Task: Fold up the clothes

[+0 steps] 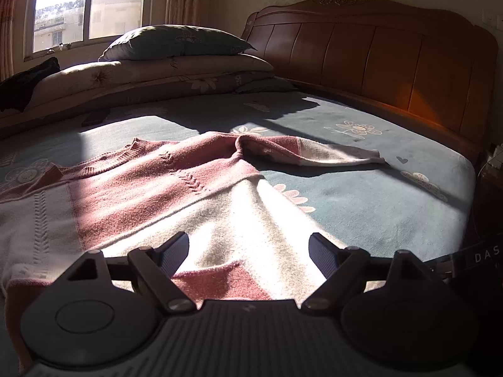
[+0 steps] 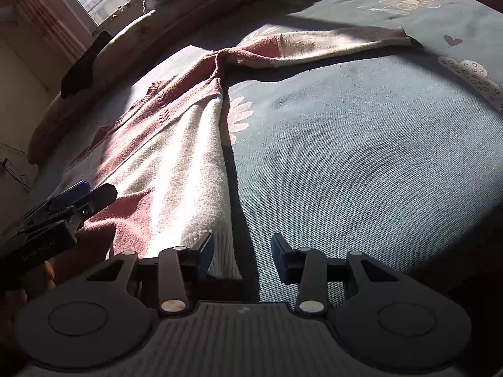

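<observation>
A pink and cream knit sweater (image 1: 176,188) lies face up on your bed (image 1: 361,188), body flat, collar toward the stacked bedding and hem toward you. One sleeve (image 1: 314,152) stretches sideways across the blue flowered sheet toward the headboard (image 1: 377,59), bent at the shoulder where a ridge of fabric stands up. Its cuff rests flat, short of the bed's edge. The knit shows a pink yoke with cable stitches, a cream middle and a pink patch near the hem. Sun from the window (image 1: 91,6) cuts bright bands over it.

Your left gripper (image 1: 248,251) hangs over the sweater's lower body with its jaws wide, nothing between the pads. Your right gripper (image 2: 242,251) sits at the sweater's hem corner (image 2: 226,251), jaws partly apart; the ribbed edge lies below the gap and beside the left pad, and neither pad presses on it. From the right wrist view, the left gripper shows at the frame's left side above the pink patch, a thumb visible under its handle.

No containers are in view. At the bed's far side, folded quilts (image 1: 151,75) carry a dark pillow (image 1: 176,42), with a black garment (image 1: 28,81) draped at their end.
</observation>
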Demonstrator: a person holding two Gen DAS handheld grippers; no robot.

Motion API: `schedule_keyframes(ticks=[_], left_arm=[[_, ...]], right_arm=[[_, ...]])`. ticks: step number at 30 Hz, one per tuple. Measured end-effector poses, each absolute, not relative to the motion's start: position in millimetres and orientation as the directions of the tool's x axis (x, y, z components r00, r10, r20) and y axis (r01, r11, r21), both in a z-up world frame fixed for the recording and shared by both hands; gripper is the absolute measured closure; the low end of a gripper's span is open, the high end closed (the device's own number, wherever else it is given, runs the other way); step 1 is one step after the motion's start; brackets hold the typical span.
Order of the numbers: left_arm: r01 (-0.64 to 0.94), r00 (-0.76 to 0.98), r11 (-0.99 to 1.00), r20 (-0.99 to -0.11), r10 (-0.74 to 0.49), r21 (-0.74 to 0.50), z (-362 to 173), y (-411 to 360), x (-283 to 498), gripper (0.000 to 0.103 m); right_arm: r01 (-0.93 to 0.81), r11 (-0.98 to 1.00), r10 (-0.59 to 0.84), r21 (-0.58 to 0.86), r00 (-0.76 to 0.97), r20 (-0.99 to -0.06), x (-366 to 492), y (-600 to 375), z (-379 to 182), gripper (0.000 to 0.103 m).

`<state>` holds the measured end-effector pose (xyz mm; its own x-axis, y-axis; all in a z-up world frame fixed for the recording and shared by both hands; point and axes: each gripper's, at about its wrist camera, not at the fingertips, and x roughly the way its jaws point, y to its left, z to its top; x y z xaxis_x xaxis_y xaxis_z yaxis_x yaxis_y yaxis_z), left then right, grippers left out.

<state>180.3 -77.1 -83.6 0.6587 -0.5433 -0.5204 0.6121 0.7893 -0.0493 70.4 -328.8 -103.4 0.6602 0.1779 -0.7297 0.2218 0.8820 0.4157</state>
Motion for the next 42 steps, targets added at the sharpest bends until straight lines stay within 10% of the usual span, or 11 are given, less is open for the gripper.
schedule_keyframes(ticks=[16, 21, 31, 42], left_arm=[[0.599, 0.665, 0.799, -0.525, -0.532, -0.050, -85.3, -73.1, 183.3, 0.020], [0.595, 0.663, 0.802, -0.530, -0.529, -0.055, -87.2, -73.3, 186.9, 0.020], [0.601, 0.660, 0.797, -0.526, -0.536, -0.058, -86.1, -75.2, 185.6, 0.020], [0.604, 0.648, 0.795, -0.545, -0.532, -0.057, -92.2, -76.3, 190.3, 0.019]], right_arm=[[-0.009, 1.000, 0.023, 0.024, 0.743, -0.669, 84.1, -258.8, -133.7, 0.043], [-0.115, 0.979, -0.025, -0.167, 0.748, -0.663, 81.4, -232.5, -129.6, 0.084], [-0.064, 0.761, -0.323, -0.645, 0.825, -0.464, 69.5, -225.6, -114.4, 0.087], [-0.294, 0.839, -0.117, -0.457, 0.723, -0.680, 48.2, -224.7, -104.0, 0.080]])
